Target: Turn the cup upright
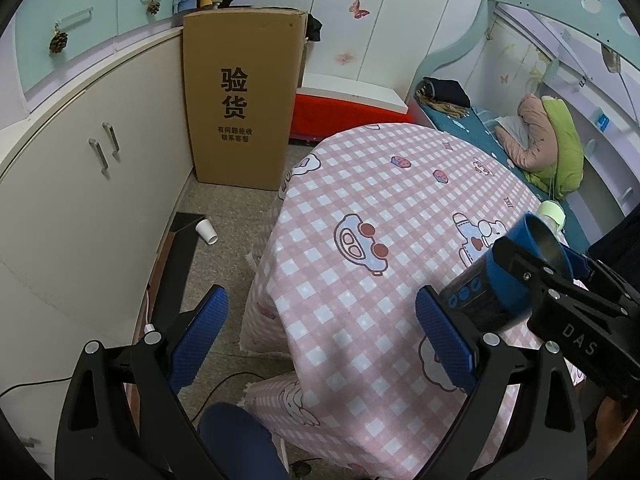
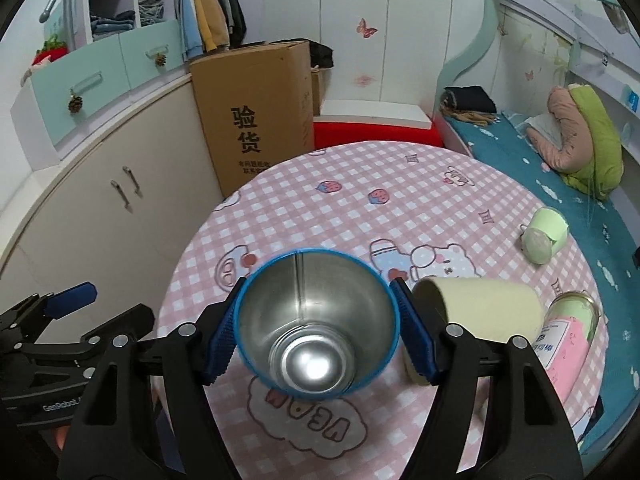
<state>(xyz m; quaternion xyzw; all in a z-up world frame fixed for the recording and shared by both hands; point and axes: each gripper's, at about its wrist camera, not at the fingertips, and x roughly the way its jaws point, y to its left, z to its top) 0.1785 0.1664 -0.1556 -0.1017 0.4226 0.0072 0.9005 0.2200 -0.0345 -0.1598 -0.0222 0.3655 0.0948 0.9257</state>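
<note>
A blue cup [image 2: 316, 328] with a shiny steel inside is clamped between the blue pads of my right gripper [image 2: 318, 330], its mouth facing the camera, held above the pink checked tablecloth [image 2: 360, 208]. In the left wrist view the same cup [image 1: 508, 280] shows at the right, tilted, mouth up and to the right, held by the right gripper [image 1: 540, 276]. My left gripper [image 1: 320, 336] is open and empty, over the table's left edge.
A cream cup [image 2: 480, 308] lies on its side right of the held cup. A pale green cup [image 2: 546, 234] and a pink-labelled jar [image 2: 568, 332] lie further right. A cardboard box [image 1: 240, 96], a cabinet [image 1: 80, 184] and a white paper cup [image 1: 207, 231] on the floor are at left; a bed [image 2: 540, 168] is at right.
</note>
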